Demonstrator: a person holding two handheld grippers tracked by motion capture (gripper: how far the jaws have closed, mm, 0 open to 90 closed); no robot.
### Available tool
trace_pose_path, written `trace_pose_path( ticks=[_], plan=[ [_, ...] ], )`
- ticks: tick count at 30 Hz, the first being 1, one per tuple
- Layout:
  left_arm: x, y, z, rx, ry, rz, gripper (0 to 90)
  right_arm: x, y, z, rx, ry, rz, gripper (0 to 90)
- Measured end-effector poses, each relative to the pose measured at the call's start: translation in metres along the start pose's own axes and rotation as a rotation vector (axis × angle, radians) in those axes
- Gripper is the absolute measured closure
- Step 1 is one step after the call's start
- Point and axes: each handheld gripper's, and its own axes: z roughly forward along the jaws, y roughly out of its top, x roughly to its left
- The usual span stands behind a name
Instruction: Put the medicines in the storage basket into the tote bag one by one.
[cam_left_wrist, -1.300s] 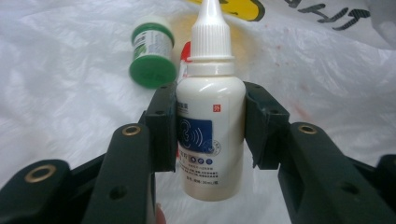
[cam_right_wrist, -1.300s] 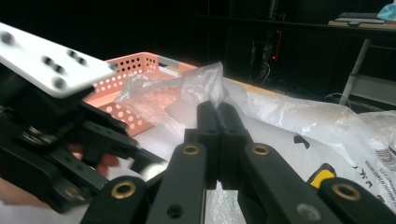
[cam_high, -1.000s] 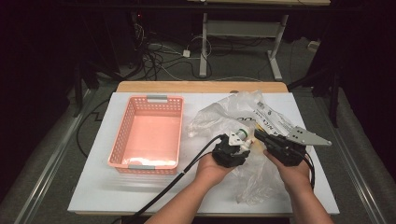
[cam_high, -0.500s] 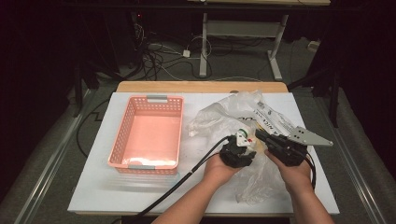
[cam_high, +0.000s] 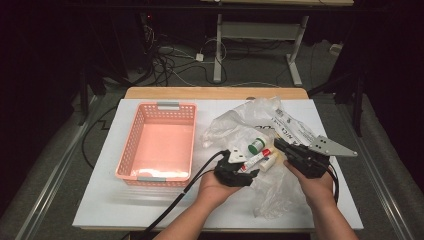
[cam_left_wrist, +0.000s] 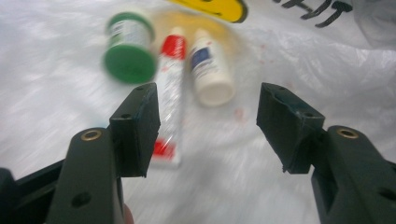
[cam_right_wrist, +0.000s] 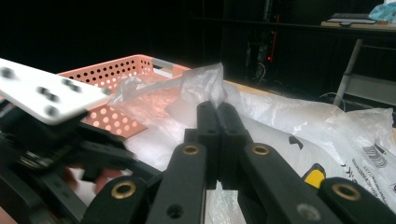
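Note:
A green-capped jar (cam_high: 256, 145) (cam_left_wrist: 130, 51), a red-and-white tube (cam_high: 257, 157) (cam_left_wrist: 170, 93) and a white bottle (cam_high: 268, 161) (cam_left_wrist: 210, 70) lie side by side on a crumpled clear plastic bag (cam_high: 240, 122). My left gripper (cam_high: 250, 169) (cam_left_wrist: 208, 126) hovers just short of them. Its jaws have just been opening and hold nothing; the tube's near end lies under the left jaw. My right gripper (cam_high: 278, 143) (cam_right_wrist: 217, 112) is shut on a fold of the bag film, held up at the bag's right side.
A pink perforated basket (cam_high: 131, 145) (cam_right_wrist: 112, 74) stands left of the bag on the white tabletop (cam_high: 100, 200). A cable trails from the left gripper toward the near edge. Printed bag film spreads to the back right.
The left gripper drew back toward the person and its jaws widened. The jar, tube and bottle now lie uncovered in front of it. The right gripper kept still.

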Motion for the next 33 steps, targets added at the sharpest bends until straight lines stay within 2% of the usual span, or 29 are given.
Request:
trace_pose_path(
  ticks=[3, 5, 6, 8, 10, 12, 14, 15, 16, 18, 21, 26, 28, 30, 31, 33],
  plan=[
    [0.004, -0.012, -0.013, 0.025, 0.049, 0.023, 37.4, 0.001, 0.0, 0.0, 0.008, -0.001, 0.006, 90.0],
    [0.009, -0.02, -0.016, 0.063, 0.075, 0.017, 35.7, 0.002, 0.0, 0.001, 0.008, 0.003, 0.001, 90.0],
    [0.011, -0.023, -0.017, 0.075, 0.083, 0.01, 32.9, 0.002, 0.0, 0.002, 0.008, -0.001, -0.006, 90.0],
    [0.01, -0.027, -0.016, 0.103, 0.113, 0.032, 32.6, 0.003, -0.001, 0.003, 0.011, 0.003, -0.008, 90.0],
    [0.009, -0.028, -0.012, 0.13, 0.129, 0.038, 27.9, 0.004, -0.001, 0.003, 0.014, 0.005, -0.004, 90.0],
    [0.011, -0.029, -0.007, 0.153, 0.172, 0.018, 25.0, 0.004, -0.001, 0.004, 0.015, 0.005, -0.005, 90.0],
    [0.014, -0.028, -0.003, 0.16, 0.182, -0.007, 24.9, 0.004, -0.001, 0.004, 0.017, 0.005, -0.007, 90.0],
    [0.015, -0.028, 0.0, 0.162, 0.202, -0.016, 24.8, 0.004, -0.001, 0.005, 0.016, 0.007, -0.006, 90.0],
    [0.018, -0.028, 0.003, 0.18, 0.205, -0.038, 24.8, 0.004, -0.002, 0.005, 0.019, 0.006, -0.001, 90.0],
    [0.024, -0.026, 0.005, 0.189, 0.178, -0.09, 19.9, 0.003, -0.002, 0.005, 0.019, 0.007, -0.007, 90.0],
    [0.022, -0.025, 0.008, 0.198, 0.179, -0.075, 19.4, 0.003, -0.002, 0.005, 0.019, 0.006, -0.008, 90.0],
    [0.019, -0.026, 0.008, 0.178, 0.162, -0.059, 31.8, 0.004, -0.002, 0.007, 0.022, 0.007, -0.005, 90.0],
    [0.016, -0.027, 0.007, 0.173, 0.154, -0.034, 40.2, 0.004, -0.001, 0.008, 0.022, 0.004, -0.003, 90.0],
    [0.011, -0.028, 0.006, 0.166, 0.126, -0.003, 54.2, 0.004, -0.002, 0.008, 0.023, 0.001, 0.0, 90.0],
    [0.01, -0.028, 0.006, 0.165, 0.123, -0.001, 60.8, 0.003, -0.002, 0.008, 0.026, 0.0, 0.004, 90.0],
    [0.013, -0.028, 0.006, 0.162, 0.111, -0.019, 64.8, 0.003, -0.002, 0.009, 0.026, -0.002, 0.001, 90.0]
  ],
)
